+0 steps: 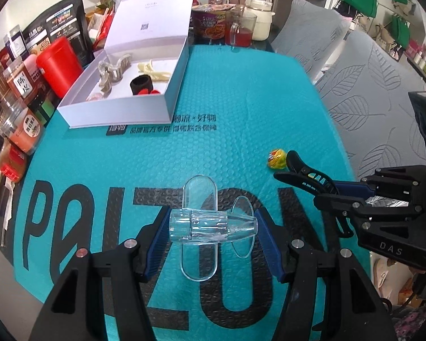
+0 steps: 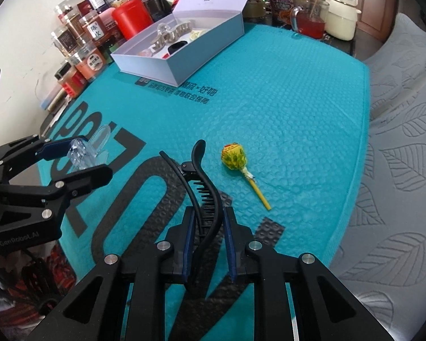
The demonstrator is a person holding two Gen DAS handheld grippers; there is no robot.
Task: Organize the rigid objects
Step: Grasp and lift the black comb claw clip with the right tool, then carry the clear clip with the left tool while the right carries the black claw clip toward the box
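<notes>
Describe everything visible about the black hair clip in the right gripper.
The black hair clip is a long, curved duckbill type that looks like glossy plastic, with a row of comb teeth along its inner edge and a hinge near its far end. The right gripper holds it by its rear half between blue pads, so it points forward over the teal mat. Its two far tips are spread apart. Whether it touches the mat cannot be told. The lollipop lies apart from it.

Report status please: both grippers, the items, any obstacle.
Left gripper shut on clear plastic piece. Right gripper shut on black hair clip. Yellow lollipop loose on teal mat. Open white box unobstructed.
</notes>
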